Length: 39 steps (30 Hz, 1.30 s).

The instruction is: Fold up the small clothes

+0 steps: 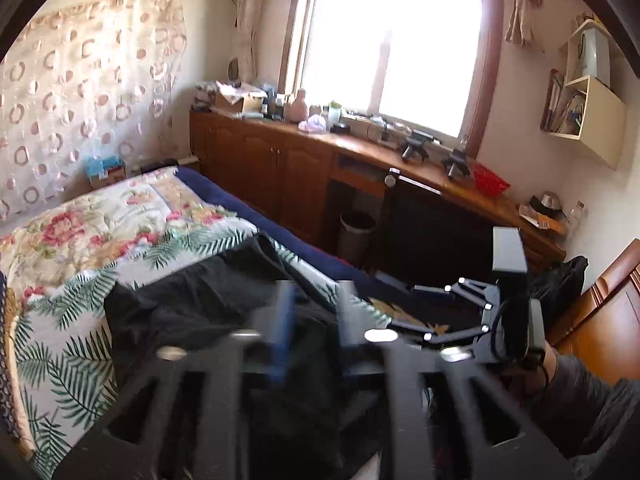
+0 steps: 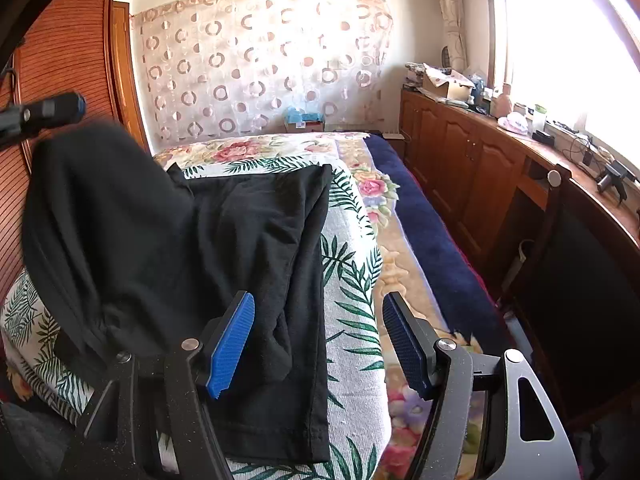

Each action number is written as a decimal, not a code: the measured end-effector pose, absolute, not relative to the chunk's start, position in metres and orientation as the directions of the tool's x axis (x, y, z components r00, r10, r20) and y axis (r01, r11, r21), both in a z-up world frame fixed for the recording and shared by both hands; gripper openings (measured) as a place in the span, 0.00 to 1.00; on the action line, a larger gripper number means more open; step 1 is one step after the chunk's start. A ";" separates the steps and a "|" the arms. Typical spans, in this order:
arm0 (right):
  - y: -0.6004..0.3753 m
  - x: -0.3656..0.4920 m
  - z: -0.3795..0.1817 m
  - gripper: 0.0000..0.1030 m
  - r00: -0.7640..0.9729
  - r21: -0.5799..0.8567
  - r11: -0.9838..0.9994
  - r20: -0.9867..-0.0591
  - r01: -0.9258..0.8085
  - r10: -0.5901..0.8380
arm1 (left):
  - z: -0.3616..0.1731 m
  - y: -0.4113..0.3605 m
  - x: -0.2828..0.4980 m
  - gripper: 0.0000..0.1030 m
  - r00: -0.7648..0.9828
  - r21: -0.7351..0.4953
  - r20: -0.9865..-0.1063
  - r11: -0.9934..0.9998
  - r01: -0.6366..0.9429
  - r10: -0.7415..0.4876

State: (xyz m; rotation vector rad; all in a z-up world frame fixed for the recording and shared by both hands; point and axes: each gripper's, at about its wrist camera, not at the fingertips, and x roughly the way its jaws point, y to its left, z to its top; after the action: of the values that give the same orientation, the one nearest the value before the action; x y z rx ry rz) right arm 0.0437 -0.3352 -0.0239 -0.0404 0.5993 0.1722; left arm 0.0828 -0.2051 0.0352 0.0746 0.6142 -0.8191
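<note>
A black garment [image 2: 256, 232] lies lengthwise on the leaf-print sheet [image 2: 352, 280]. Its left part bulges up in a loose hump [image 2: 100, 200]. In the right wrist view my left gripper [image 2: 76, 106] hovers just above that hump at the upper left, apart from the cloth. In its own blurred view the left gripper [image 1: 316, 288] shows a gap between its fingers over the black garment [image 1: 192, 304]. My right gripper [image 2: 319, 300] stands open over the garment's near right edge, its blue pads [image 2: 232, 344] touching nothing. It also shows as the right gripper [image 1: 390, 300], with a grey sleeve [image 1: 580, 392] behind it.
The bed carries a floral quilt [image 2: 248, 152] and a navy blanket [image 2: 424, 232] along its right side. Wooden cabinets [image 2: 460, 152] with a cluttered top run under the window. A dark chair [image 2: 580, 260] and a waste bin [image 1: 356, 232] stand beside the bed. A slatted wardrobe [image 2: 60, 52] is left.
</note>
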 end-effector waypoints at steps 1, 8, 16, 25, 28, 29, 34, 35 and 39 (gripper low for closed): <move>-0.335 0.044 -0.024 0.67 0.811 0.011 0.985 -0.566 -0.175 0.150 | 0.032 -0.203 0.084 0.44 0.516 -0.174 -0.545 0.692 0.701 -0.660; -0.325 0.055 -0.022 0.67 0.807 0.001 0.979 -0.566 -0.202 0.167 | 0.017 -0.169 0.088 0.66 0.583 -0.152 -0.564 0.768 0.622 -0.585; -0.291 0.073 -0.022 0.67 0.797 -0.029 0.962 -0.567 -0.270 0.207 | -0.007 -0.108 0.086 0.76 0.675 -0.121 -0.575 0.864 0.489 -0.462; -0.248 0.102 -0.012 0.67 0.786 -0.049 0.934 -0.557 -0.353 0.268 | -0.013 -0.061 0.083 0.76 0.745 -0.115 -0.559 0.924 0.364 -0.363; -0.238 0.108 -0.013 0.67 0.782 -0.055 0.926 -0.555 -0.374 0.283 | -0.010 -0.053 0.082 0.76 0.768 -0.088 -0.548 0.936 0.340 -0.331; -0.235 0.109 -0.013 0.67 0.781 -0.057 0.923 -0.555 -0.380 0.287 | -0.010 -0.049 0.082 0.76 0.771 -0.089 -0.546 0.937 0.337 -0.329; -0.222 0.118 -0.015 0.67 0.767 -0.072 0.907 -0.563 -0.416 0.307 | -0.012 -0.039 0.081 0.76 0.781 -0.086 -0.538 0.942 0.323 -0.317; -0.219 0.119 -0.015 0.67 0.764 -0.075 0.903 -0.566 -0.423 0.311 | -0.013 -0.039 0.080 0.76 0.783 -0.081 -0.538 0.944 0.321 -0.313; -0.205 0.130 -0.014 0.67 0.742 -0.098 0.880 -0.585 -0.465 0.327 | -0.016 -0.037 0.079 0.76 0.783 -0.085 -0.539 0.944 0.318 -0.312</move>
State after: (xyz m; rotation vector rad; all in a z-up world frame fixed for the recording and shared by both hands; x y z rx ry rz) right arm 0.1298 -0.2047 -0.0142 -0.2457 0.5915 0.4389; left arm 0.0795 -0.0368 -0.0156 0.0110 0.5797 -0.3399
